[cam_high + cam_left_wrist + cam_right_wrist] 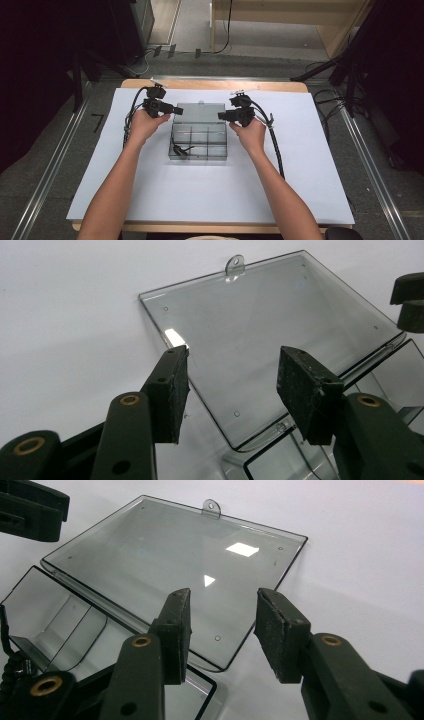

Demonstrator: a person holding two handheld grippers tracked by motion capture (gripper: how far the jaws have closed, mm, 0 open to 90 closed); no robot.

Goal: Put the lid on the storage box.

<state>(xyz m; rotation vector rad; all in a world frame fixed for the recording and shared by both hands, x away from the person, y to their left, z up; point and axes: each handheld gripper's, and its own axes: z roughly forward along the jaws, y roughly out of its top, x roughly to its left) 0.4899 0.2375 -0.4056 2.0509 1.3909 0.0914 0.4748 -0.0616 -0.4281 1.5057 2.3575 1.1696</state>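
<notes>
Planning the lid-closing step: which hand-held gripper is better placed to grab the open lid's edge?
Probably left: the left hand-held gripper has its jaws either side of the clear lid at its side edge. The right hand-held gripper is over the other edge, similarly close.

Lab or test bay: table (300, 87) covered with white sheet (150, 190), flanked by floor rails (55, 165), black stands (350, 70) and loose cables (327, 107).

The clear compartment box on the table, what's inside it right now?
The clear box lies open, lid folded back flat on the white sheet. A small black item sits in a front-left compartment. The other compartments look empty, though glare blurs some.
</notes>
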